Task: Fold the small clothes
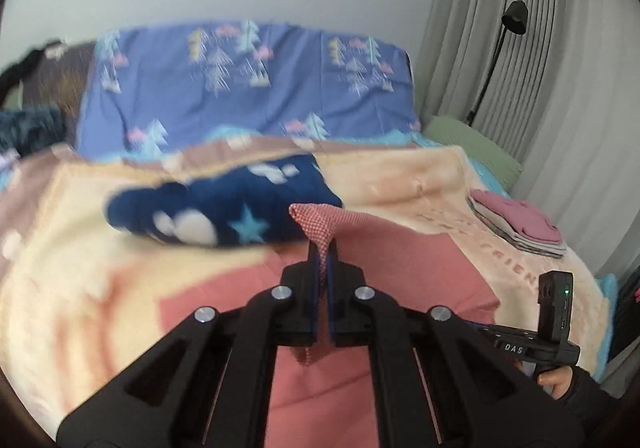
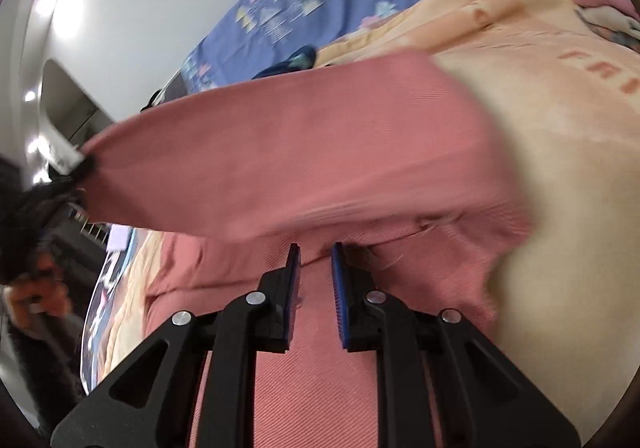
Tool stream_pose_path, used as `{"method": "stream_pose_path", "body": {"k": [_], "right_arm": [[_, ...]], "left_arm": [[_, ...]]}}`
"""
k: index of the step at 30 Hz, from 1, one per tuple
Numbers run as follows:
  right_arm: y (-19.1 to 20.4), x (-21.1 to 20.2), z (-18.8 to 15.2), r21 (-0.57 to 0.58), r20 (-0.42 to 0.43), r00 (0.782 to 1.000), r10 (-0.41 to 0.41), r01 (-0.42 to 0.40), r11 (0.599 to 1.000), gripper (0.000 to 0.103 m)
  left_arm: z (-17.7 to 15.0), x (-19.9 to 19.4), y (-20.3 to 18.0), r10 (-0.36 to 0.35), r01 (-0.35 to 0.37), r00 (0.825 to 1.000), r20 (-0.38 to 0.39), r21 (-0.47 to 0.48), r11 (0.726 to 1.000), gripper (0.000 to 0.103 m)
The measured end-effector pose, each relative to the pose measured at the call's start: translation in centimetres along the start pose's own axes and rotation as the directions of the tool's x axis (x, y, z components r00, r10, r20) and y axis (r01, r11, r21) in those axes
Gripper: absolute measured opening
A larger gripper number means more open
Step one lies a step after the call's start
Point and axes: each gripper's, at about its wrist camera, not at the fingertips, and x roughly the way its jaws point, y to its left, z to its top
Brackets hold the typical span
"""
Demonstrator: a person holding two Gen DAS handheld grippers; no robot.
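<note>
Now left hand-held gripper (image 1: 322,248) pinches pink garment (image 1: 400,268) edge.

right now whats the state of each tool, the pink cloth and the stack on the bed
left tool: shut on the pink cloth, a corner pinched and lifted
right tool: open, fingers apart over the cloth, gripping nothing
pink cloth: partly raised, one layer swung over the rest, blurred
stack: folded clothes, lying flat on the blanket
</note>
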Motion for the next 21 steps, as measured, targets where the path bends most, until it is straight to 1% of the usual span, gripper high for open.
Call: {"method": "stream_pose_path", "body": {"k": [2, 3, 5, 7, 8, 9, 10, 12, 13, 15, 16, 17, 19, 21], "right_arm": [[-0.5, 0.5, 0.0, 0.023, -0.021, 0.999, -0.025, 0.025, 0.999, 0.017], [-0.6, 0.8, -0.1, 0.026, -0.029, 0.999, -0.034, 0.035, 0.999, 0.016], [-0.1, 0.8, -0.2, 0.002, -0.022, 0.998, -0.061, 0.061, 0.998, 0.017], [0.4, 0.8, -0.4, -0.032, -0.012, 0.996, -0.091, 0.09, 0.995, 0.017], [0.5, 0.9, -0.4, -0.041, -0.012, 0.995, -0.099, 0.098, 0.994, 0.017], [0.6, 0.9, -0.4, -0.045, -0.011, 0.995, -0.103, 0.103, 0.994, 0.017], [0.5, 1.0, -0.5, -0.044, -0.012, 0.995, -0.102, 0.102, 0.994, 0.017], [0.4, 1.0, -0.5, -0.038, -0.014, 0.995, -0.097, 0.096, 0.995, 0.017], [0.4, 1.0, -0.6, -0.037, -0.015, 0.995, -0.095, 0.095, 0.995, 0.017], [0.6, 0.9, -0.7, -0.049, -0.019, 0.994, -0.105, 0.104, 0.993, 0.017], [0.7, 0.8, -0.7, -0.058, -0.021, 0.993, -0.112, 0.111, 0.992, 0.017], [0.9, 0.7, -0.8, -0.072, -0.024, 0.992, -0.123, 0.121, 0.99, 0.018], [1.4, 0.2, -0.9, -0.102, -0.03, 0.989, -0.148, 0.144, 0.984, 0.018], [2.1, 0.0, -1.0, -0.142, -0.048, 0.984, -0.169, 0.161, 0.977, 0.019]], "left_arm": [[-0.1, -0.5, 1.7, 0.048, -0.048, 0.999, -0.007, -0.014, 0.999, 0.003], [-0.7, -0.3, 3.0, 0.079, -0.08, 0.997, -0.025, -0.037, 0.996, 0.003], [-2.5, 0.8, 5.2, 0.107, -0.114, 0.991, -0.078, -0.089, 0.989, 0.003], [-4.4, 2.4, 7.2, 0.116, -0.134, 0.983, -0.145, -0.127, 0.983, 0.003], [-5.3, 2.9, 8.3, 0.12, -0.147, 0.976, -0.181, -0.142, 0.979, 0.006], [-6.6, 4.1, 9.3, 0.15, -0.187, 0.963, -0.225, -0.152, 0.971, 0.014], [-7.4, 4.5, 10.0, 0.187, -0.229, 0.95, -0.248, -0.152, 0.961, 0.016], [-8.8, 5.1, 11.2, 0.262, -0.309, 0.923, -0.281, -0.138, 0.941, 0.029], [-9.5, 5.2, 11.8, 0.272, -0.323, 0.917, -0.291, -0.147, 0.935, 0.031], [-10.1, 5.1, 12.0, 0.257, -0.313, 0.92, -0.297, -0.162, 0.936, 0.034], [-10.4, 4.9, 11.8, 0.256, -0.31, 0.92, -0.296, -0.153, 0.938, 0.035], [-10.7, 4.7, 11.6, 0.254, -0.305, 0.921, -0.296, -0.14, 0.942, 0.039], [-11.3, 4.8, 11.2, 0.249, -0.295, 0.919, -0.304, -0.115, 0.948, 0.04], [-11.5, 4.7, 10.9, 0.277, -0.317, 0.911, -0.305, -0.089, 0.944, 0.04]]}}
